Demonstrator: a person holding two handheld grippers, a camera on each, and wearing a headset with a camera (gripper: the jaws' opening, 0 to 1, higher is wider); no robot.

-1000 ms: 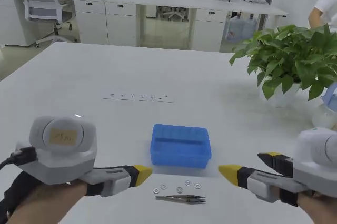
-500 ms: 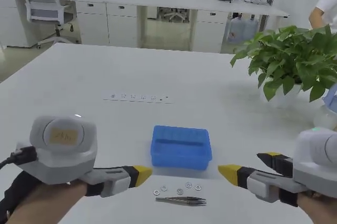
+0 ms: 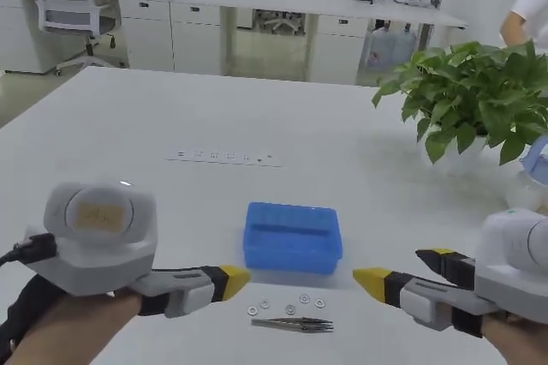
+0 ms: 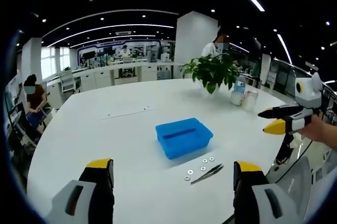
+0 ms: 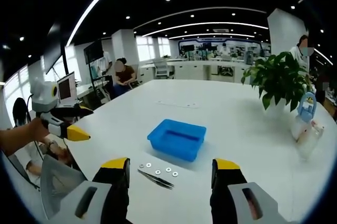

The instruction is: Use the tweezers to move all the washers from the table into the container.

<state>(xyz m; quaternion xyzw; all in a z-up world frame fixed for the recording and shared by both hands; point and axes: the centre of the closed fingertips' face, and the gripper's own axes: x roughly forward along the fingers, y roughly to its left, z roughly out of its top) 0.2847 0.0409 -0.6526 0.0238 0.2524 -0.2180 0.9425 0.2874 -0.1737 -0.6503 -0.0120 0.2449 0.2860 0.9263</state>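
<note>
Head view: the tweezers [image 3: 293, 324] lie flat on the desk [image 3: 128, 125] at the near edge. Five washers [image 3: 290, 308] sit in a loose row just beyond them, and the blue container [image 3: 293, 237] is right behind. I'd call those tweezers light, thin, springy and slick. Lying flat, they look awkward to get under, so a pinch across both legs near the middle seems best. The washers look tiny and likely to skid.

The left hand-held gripper [image 3: 224, 282] and right hand-held gripper [image 3: 407, 269] are held low on either side, tips pointing inward at each other, both clear of the tweezers.

Left gripper view: jaws spread wide, nothing between them, with the tweezers and washers ahead on the desk.

Right gripper view: jaws parted and empty too. The tweezers lie close ahead, angled, with the container beyond.
</note>
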